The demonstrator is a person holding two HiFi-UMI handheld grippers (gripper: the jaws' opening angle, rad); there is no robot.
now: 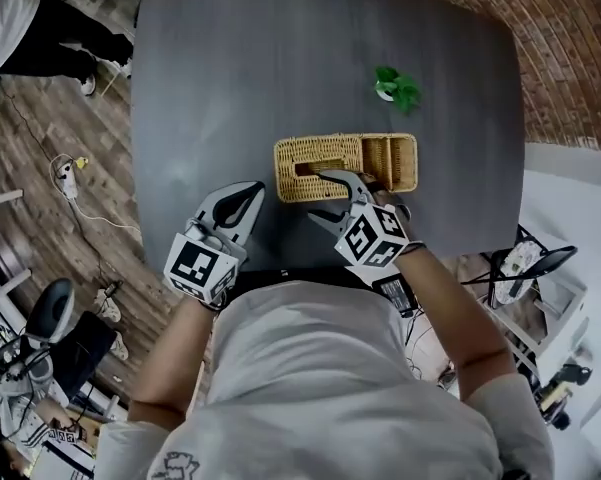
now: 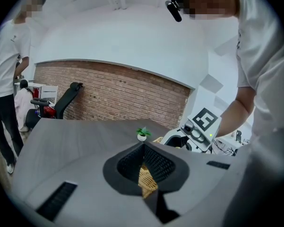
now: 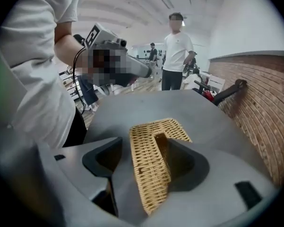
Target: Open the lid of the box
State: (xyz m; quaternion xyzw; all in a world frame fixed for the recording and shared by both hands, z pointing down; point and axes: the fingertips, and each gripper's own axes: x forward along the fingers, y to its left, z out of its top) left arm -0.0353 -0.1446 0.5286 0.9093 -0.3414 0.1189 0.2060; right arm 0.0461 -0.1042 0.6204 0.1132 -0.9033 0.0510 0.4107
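Wicker box [image 1: 315,156] has its edge inside the wide-open right gripper [image 1: 318,196], left gripper [image 1: 250,194] closed nearby

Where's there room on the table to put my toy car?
Lots of bare table left of the little plant and beyond the wicker box. It's crowded near the front edge, where the left tool and right tool sit by the box.

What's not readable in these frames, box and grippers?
- Head view: right gripper covers part of the wicker box's front edge; lid lifted or not, unclear.
- Left gripper view: left gripper's shut jaws hide all but a sliver of the box.
- Right gripper view: box's near end lost beneath the jaws.
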